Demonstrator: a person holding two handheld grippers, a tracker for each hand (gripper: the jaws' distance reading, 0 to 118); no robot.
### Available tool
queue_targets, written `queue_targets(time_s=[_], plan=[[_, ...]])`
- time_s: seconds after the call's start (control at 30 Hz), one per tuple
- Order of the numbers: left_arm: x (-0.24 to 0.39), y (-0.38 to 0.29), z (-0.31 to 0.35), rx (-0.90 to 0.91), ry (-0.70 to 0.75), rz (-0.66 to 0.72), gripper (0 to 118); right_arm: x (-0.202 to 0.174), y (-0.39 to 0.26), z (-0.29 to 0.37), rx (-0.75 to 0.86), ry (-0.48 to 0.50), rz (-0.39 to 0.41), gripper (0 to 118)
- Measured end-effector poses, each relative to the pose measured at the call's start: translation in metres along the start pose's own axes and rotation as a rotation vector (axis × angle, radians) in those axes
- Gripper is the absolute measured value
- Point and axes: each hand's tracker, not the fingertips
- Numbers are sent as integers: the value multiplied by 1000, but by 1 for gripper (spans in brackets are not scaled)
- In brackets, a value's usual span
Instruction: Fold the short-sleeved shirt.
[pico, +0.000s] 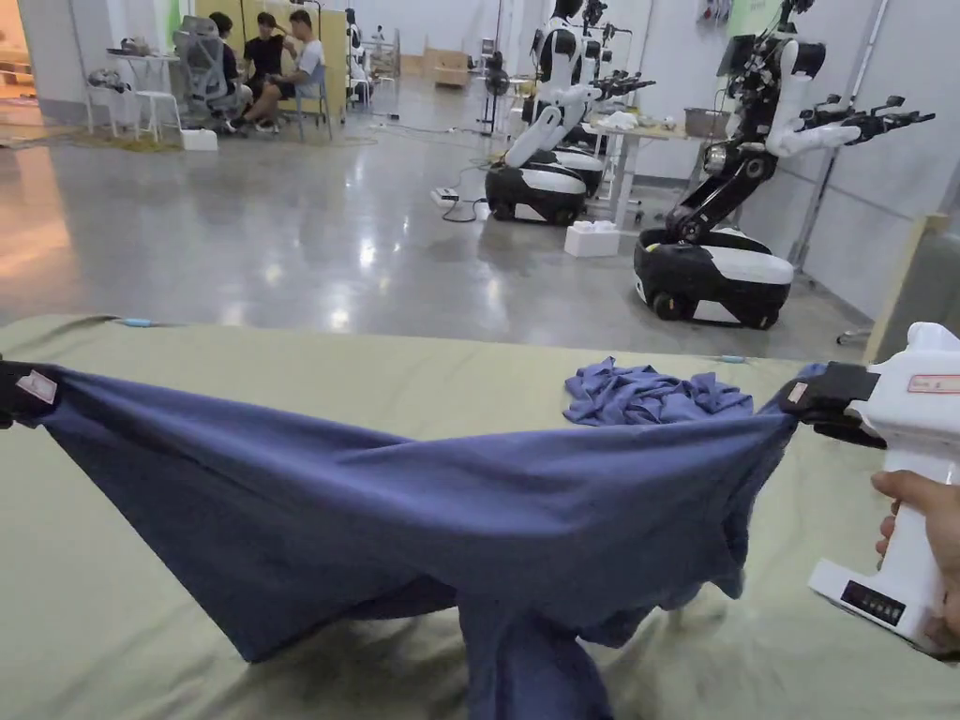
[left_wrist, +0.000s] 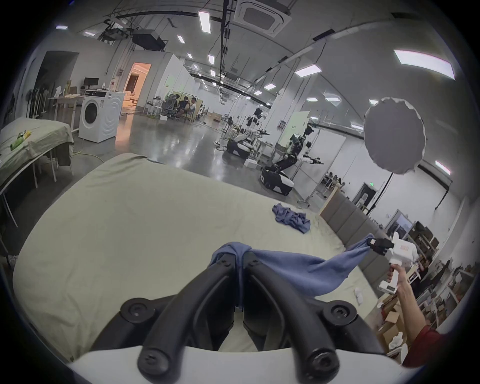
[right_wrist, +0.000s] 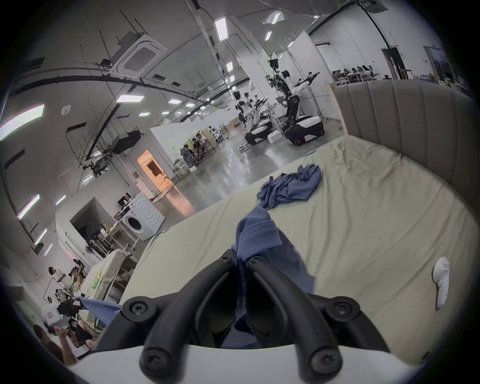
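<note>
No text can be read — labels too small, blurred.

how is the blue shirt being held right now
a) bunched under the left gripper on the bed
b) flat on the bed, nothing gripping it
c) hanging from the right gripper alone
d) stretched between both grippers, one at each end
d: the blue fabric shirt spans between the left gripper and the right gripper, each shut on one end, its middle sagging toward the pale green bed sheet.

Bright, even light from ceiling panels (left_wrist: 424, 63), with glare streaking the polished floor (pico: 309, 234). Both gripper views bend hard into dark fisheye rims. Near cloth blurs slightly.
</note>
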Motion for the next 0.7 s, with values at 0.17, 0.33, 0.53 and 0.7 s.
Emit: queue_targets(time_s=[0.17, 0.33, 0.53, 0.7], plan=[[-8, 40, -21, 17, 24, 7, 3, -27, 23, -4, 63, -21, -19, 6], [-8, 85, -43, 29, 22, 22, 3, -50, 60, -21, 94, -44, -4, 6], [7, 144, -74, 54, 34, 47, 3, -72, 113, -48, 157, -55, -20, 6], [18, 186, -102, 76, 61, -23, 3, -88, 148, -77, 188, -72, 1, 6]])
